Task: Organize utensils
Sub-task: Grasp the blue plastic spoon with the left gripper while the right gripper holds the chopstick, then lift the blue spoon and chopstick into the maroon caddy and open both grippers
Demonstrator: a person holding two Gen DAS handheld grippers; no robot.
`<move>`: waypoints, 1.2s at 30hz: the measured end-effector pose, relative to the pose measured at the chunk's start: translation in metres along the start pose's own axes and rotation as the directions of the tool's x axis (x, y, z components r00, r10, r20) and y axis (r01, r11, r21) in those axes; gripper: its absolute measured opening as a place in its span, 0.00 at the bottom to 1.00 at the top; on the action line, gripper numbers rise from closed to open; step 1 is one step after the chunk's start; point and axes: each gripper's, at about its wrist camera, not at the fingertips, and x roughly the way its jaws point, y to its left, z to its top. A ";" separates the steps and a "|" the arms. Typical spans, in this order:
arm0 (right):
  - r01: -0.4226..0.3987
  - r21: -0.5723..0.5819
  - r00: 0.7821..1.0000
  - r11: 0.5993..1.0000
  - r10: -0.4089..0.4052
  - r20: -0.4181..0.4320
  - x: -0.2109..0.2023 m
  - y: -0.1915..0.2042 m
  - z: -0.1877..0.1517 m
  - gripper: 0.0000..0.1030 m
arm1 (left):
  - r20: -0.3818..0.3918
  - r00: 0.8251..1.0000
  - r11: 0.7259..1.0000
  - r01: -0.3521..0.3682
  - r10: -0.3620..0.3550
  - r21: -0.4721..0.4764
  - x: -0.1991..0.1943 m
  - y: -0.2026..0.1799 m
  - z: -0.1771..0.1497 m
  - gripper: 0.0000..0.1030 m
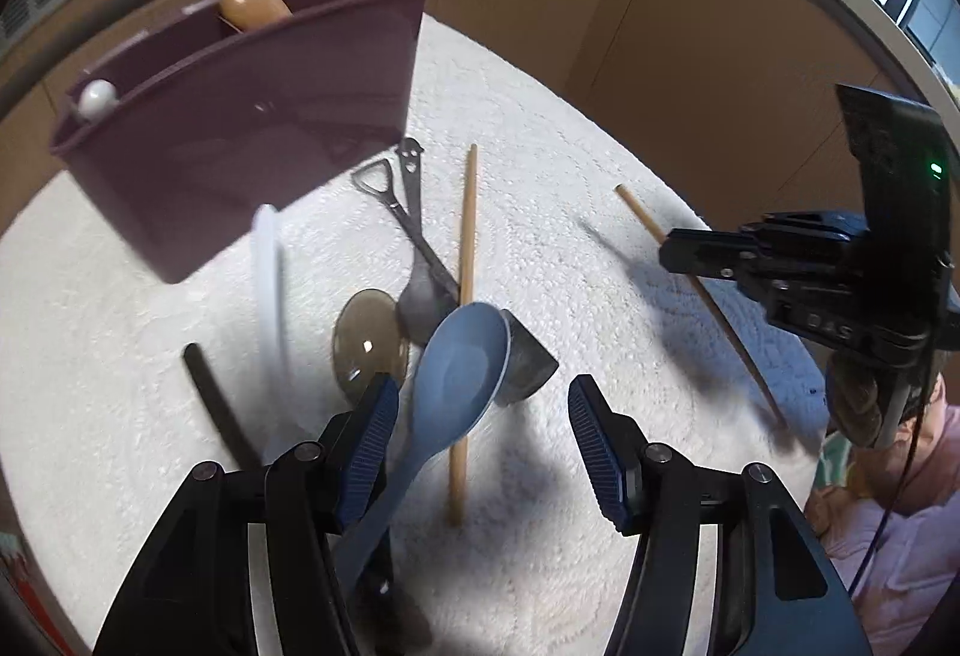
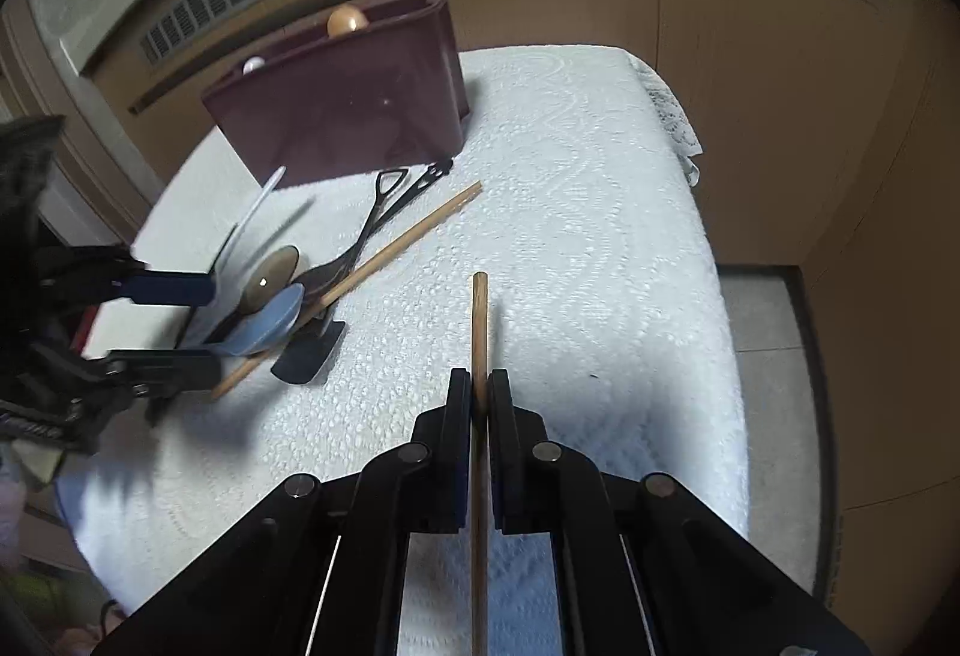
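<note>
Left wrist view: the left gripper is spread wide, a blue spoon leaning against its left finger, not clamped. On the white cloth lie two wooden chopsticks, two dark metal utensils, one brown spoon, one white spoon and one black spatula. One maroon holder stands behind, two handle tips showing inside.

Right wrist view: the right gripper is clamped on one chopstick, raised above the cloth; the second lies by the pile.
</note>
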 end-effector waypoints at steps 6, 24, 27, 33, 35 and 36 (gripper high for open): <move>-0.021 -0.010 0.999 1.000 0.022 0.030 -0.005 0.000 -0.001 0.05 | -0.088 0.996 0.998 0.001 -0.007 -0.067 0.025 0.010 0.008 0.56; -0.040 -0.074 0.993 0.996 0.047 0.106 -0.022 0.034 0.003 0.05 | 0.289 0.935 0.920 -0.084 0.205 -0.383 -0.059 0.008 -0.065 0.08; -0.014 -0.100 0.993 0.995 0.026 0.114 -0.025 0.041 0.003 0.05 | 0.286 0.918 0.926 -0.172 0.275 -0.337 -0.065 0.001 -0.068 0.09; -0.016 -0.106 0.995 0.994 0.026 0.101 -0.023 0.043 -0.004 0.05 | 0.178 0.969 0.967 -0.128 0.169 -0.222 -0.046 0.001 -0.056 0.44; -0.022 -0.105 0.995 0.994 0.031 0.091 -0.021 0.040 -0.008 0.05 | 0.150 0.978 0.962 -0.102 0.143 -0.252 -0.037 0.011 -0.049 0.50; -0.025 -0.110 0.996 0.994 0.035 0.084 -0.019 0.040 -0.009 0.05 | 0.137 0.981 0.959 -0.098 0.138 -0.265 -0.028 0.013 -0.046 0.50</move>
